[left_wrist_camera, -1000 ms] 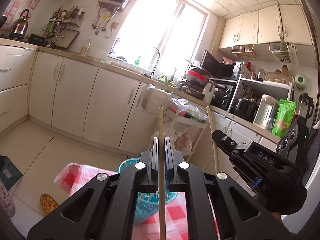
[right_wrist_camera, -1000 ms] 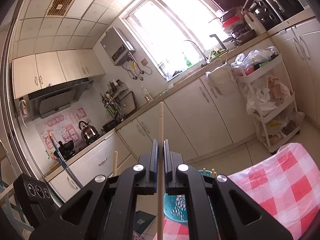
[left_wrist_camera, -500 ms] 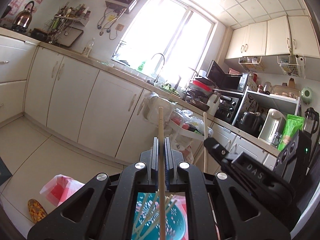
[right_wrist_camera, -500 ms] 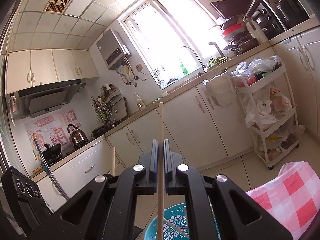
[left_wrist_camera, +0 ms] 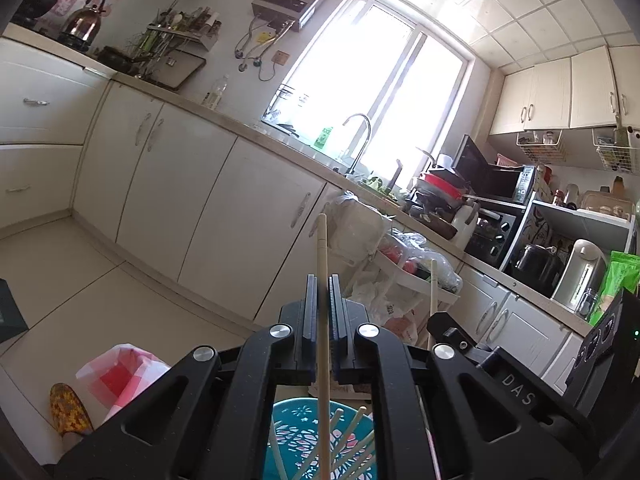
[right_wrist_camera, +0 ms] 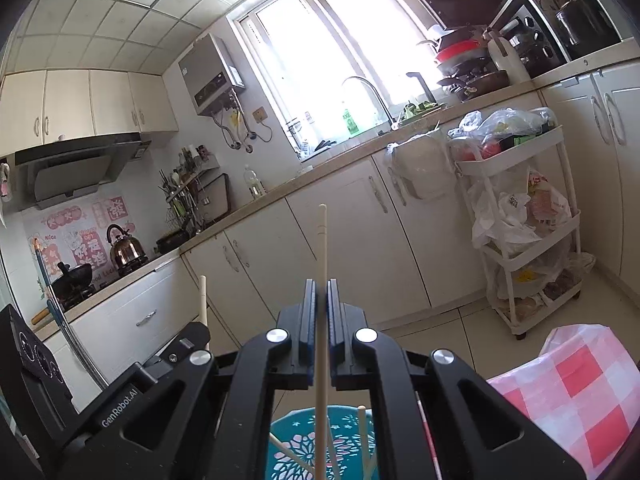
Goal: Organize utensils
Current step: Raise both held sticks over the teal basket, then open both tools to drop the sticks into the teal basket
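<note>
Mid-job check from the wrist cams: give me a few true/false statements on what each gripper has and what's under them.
1. The left gripper is shut on a chopstick. True.
2. The right gripper is open and holds nothing. False: it is shut on its own chopstick.
3. A teal basket sits below the grippers with chopsticks already in it. True.
4. The cloth beside the basket is plain blue. False: it is red and white check.
5. The held chopsticks lie flat across the fingers. False: each runs lengthwise between the fingers, tip sticking out ahead.
</note>
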`<state>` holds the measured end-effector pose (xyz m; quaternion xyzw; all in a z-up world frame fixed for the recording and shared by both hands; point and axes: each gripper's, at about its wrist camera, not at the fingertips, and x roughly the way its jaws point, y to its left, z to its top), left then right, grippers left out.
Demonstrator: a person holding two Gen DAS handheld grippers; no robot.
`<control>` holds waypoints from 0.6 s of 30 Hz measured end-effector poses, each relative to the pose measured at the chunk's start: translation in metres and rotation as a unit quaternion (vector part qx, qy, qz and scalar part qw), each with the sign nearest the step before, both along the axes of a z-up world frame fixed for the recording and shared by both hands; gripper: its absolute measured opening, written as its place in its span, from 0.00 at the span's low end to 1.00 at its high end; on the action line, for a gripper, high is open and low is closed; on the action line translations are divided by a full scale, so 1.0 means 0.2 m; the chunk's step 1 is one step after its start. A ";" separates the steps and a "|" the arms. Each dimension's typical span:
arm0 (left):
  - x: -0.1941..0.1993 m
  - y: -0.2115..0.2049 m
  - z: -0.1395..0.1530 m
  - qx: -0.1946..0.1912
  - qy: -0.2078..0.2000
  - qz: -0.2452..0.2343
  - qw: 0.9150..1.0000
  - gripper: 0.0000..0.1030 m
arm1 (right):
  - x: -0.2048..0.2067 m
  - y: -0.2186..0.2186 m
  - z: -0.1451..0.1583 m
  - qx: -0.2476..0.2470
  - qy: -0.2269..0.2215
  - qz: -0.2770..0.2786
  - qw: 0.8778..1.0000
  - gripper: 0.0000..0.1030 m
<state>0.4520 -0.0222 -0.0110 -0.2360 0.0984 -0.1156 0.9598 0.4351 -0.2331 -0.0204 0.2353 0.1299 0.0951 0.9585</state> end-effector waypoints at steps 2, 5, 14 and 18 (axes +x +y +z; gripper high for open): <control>0.00 -0.02 -0.03 0.007 0.004 0.003 1.000 0.05 | 0.01 0.01 -0.02 -0.006 0.007 0.000 1.000 0.06; -0.02 -0.02 -0.03 0.022 -0.004 0.019 1.000 0.05 | 0.02 0.02 -0.05 -0.012 0.021 0.000 1.000 0.06; -0.07 0.01 -0.08 0.036 0.029 0.014 0.999 0.05 | -0.08 0.00 -0.08 -0.020 0.050 0.008 0.999 0.15; -0.19 0.01 -0.06 0.054 0.039 0.007 0.998 0.17 | -0.23 -0.03 -0.06 -0.012 0.056 0.006 0.998 0.21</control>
